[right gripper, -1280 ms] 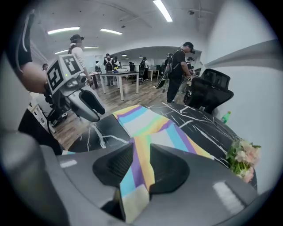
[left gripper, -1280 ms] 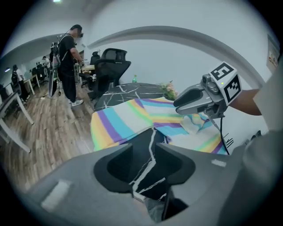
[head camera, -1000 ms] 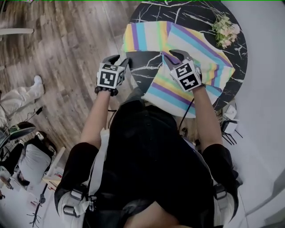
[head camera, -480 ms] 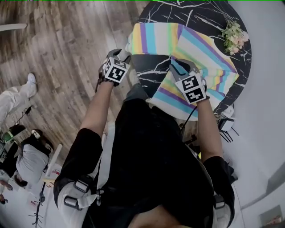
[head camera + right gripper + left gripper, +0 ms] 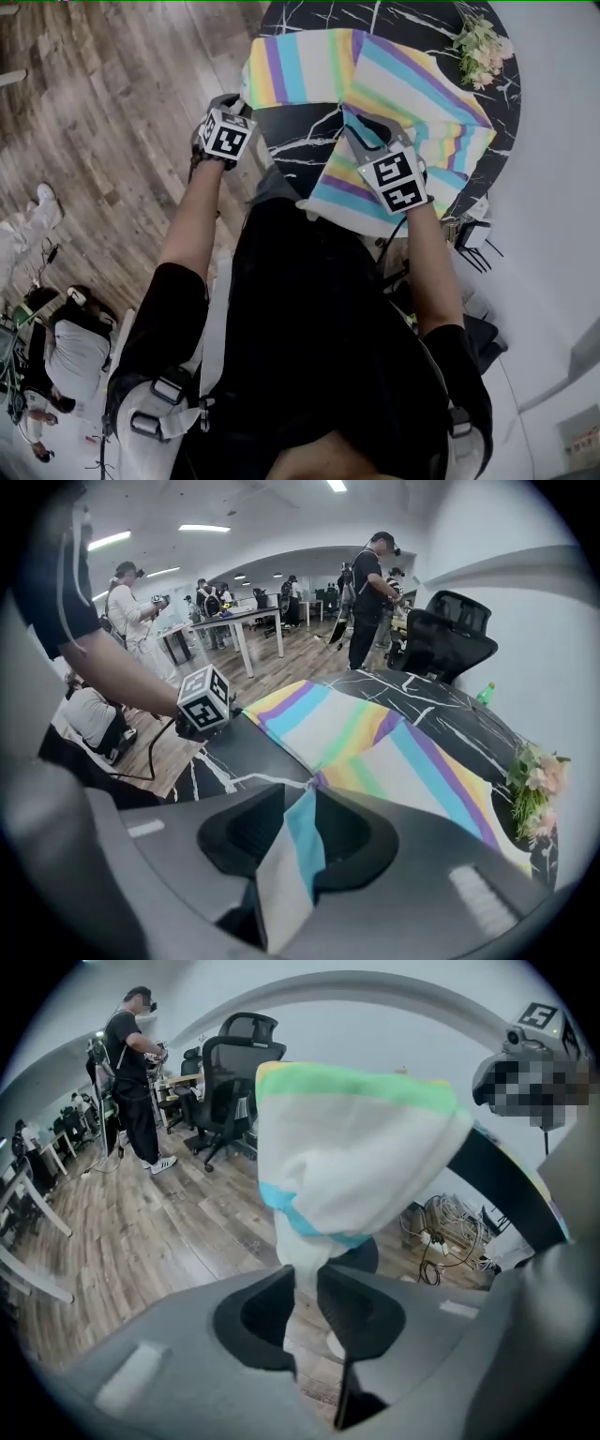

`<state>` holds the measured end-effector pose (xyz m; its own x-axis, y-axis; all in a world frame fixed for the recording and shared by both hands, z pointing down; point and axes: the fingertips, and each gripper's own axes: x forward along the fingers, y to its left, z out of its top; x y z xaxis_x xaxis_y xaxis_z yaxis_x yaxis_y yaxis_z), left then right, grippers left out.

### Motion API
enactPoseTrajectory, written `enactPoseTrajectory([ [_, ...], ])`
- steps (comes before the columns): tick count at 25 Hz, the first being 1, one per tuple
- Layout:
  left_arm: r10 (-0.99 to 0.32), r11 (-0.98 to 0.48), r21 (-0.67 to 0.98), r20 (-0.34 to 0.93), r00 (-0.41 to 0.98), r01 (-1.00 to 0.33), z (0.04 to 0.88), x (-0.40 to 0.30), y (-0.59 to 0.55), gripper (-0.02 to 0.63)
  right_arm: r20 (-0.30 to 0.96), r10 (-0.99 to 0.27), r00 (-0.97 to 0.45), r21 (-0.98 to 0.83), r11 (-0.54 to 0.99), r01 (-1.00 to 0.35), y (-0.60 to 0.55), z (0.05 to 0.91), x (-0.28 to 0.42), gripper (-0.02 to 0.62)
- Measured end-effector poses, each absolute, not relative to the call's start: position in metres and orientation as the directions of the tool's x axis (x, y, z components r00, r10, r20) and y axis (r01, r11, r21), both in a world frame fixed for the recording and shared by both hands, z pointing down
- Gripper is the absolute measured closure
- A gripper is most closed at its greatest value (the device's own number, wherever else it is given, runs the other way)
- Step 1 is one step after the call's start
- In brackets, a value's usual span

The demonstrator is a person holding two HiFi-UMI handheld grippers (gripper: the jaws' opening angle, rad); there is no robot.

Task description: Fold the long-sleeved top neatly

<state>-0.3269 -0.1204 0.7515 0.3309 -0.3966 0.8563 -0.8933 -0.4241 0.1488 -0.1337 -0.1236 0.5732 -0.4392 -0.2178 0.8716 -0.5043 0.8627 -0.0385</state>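
Your long-sleeved top [image 5: 412, 103] lies spread on the round black marble table [image 5: 309, 131] in the upper middle of the head view. Its striped body sits to the right, with the bands slanting from upper left down to lower right and the near edge hanging over the table rim toward you. One striped sleeve reaches out level to the left, its long axis running across the frame to the table's left edge, with bare marble below it. Your left gripper [image 5: 232, 101] is at that left end of the sleeve. In the left gripper view its jaws [image 5: 305, 1288] are closing with a pinch of white and blue cloth [image 5: 356, 1147] between them, the rest bunched above against the wooden floor. Your right gripper [image 5: 364, 129] is on the body's left edge. In the right gripper view it [image 5: 305, 808] is clamped on a blue-and-white fold of fabric [image 5: 412, 761]. A small bunch of flowers [image 5: 478, 47] lies at the table's upper right, just beside the top.
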Motion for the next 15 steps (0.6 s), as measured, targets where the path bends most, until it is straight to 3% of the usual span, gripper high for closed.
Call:
enactPoseTrajectory([
  [3,-0.403,-0.426,0.114,0.864,0.301,-0.897,0.742,-0.334,-0.117,0.561,0.86,-0.214,-0.463,-0.055,0.863,-0.503,-0.12,0.572,-0.14,0.483],
  [15,-0.627,-0.28,-0.054,0.766,0.14,-0.959,0.599,-0.394,-0.151,0.572,0.792,-0.269,-0.548,-0.074,0.849,-0.523,-0.122,0.547,-0.15,0.492],
])
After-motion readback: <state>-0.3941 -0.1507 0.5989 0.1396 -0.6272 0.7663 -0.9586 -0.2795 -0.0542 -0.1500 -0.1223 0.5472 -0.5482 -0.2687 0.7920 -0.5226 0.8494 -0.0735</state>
